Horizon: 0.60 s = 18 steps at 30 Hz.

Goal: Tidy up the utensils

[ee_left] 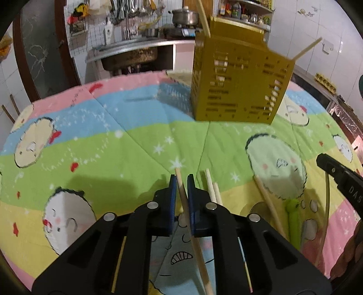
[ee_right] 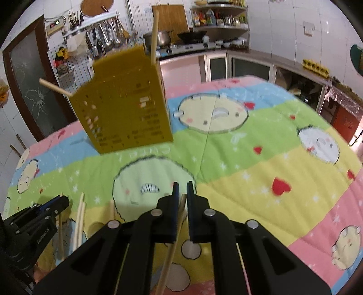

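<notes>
chopsticks: left gripper (ee_left: 181,181) clamps one chopstick (ee_left: 182,192), right gripper (ee_right: 181,188) clamps another (ee_right: 179,213); spare sticks (ee_left: 212,188) lie near the table's front edge. recommend dropping them upright into the yellow holder (ee_left: 238,79) mid-table.

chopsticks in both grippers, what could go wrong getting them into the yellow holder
1. Each gripper, left and right, pinches one chopstick near its tip, so it may swivel or slip.
2. The yellow holder already has chopsticks leaning out; a new one may knock them.
</notes>
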Tool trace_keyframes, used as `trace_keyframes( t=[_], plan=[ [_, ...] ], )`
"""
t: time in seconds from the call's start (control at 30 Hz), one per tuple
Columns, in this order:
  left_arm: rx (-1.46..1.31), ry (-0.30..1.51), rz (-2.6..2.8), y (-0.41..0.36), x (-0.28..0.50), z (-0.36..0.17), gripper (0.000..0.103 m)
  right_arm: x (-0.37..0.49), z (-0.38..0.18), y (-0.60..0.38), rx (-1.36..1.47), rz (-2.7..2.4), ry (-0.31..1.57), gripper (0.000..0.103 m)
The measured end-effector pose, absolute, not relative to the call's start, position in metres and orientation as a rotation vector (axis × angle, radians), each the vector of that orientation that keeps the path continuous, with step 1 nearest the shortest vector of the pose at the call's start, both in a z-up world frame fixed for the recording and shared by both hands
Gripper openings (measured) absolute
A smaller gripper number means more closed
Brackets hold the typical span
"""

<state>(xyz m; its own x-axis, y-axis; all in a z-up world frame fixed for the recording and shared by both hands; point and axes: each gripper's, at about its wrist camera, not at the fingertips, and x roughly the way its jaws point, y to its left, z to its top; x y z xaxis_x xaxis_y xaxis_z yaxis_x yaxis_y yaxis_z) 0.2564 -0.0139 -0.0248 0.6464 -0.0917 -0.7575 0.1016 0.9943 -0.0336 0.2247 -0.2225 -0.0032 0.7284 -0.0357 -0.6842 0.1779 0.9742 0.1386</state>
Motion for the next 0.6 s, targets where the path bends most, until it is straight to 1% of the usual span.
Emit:
trace_keyframes(
  t=[0.27,0.4,0.6],
  plan=[
    [0.002,0.735,-0.102,-0.009,0.248,0.021,0.004,0.213,0.042,-0.229,0.155,-0.132,0.616,0.005],
    [0.004,0.656,-0.099,-0.005,0.240,0.046,0.004,0.204,0.066,-0.231,0.132,-0.137,0.538,0.005],
    [-0.013,0.570,-0.091,0.004,0.230,0.067,0.004,0.193,0.090,-0.232,0.112,-0.128,0.427,0.005]
  ],
)
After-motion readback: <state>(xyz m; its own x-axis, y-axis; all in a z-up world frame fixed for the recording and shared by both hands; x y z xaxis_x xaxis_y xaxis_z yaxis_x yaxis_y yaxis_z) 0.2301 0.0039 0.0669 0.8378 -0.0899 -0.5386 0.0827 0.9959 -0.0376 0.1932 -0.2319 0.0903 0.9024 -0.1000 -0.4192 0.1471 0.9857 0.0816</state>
